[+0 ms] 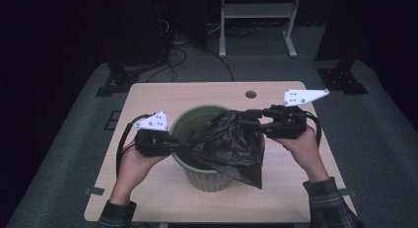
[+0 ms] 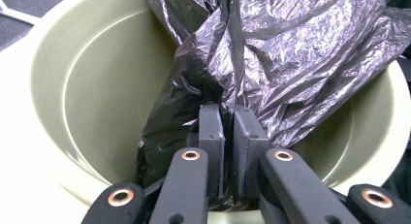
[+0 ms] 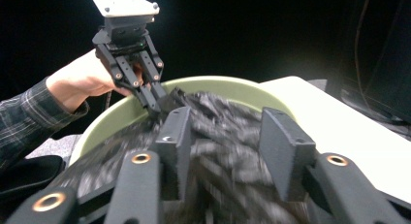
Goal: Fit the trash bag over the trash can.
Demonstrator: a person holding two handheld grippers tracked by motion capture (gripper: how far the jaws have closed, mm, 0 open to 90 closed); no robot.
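Black plastic bag (image 1: 231, 146) stretches between both level tools, left (image 1: 190, 143) and right (image 1: 249, 120).

The left hand-held gripper (image 1: 183, 145) is pinching with jaws nearly together. The right hand-held gripper (image 1: 252, 120) is standing with jaws parted.
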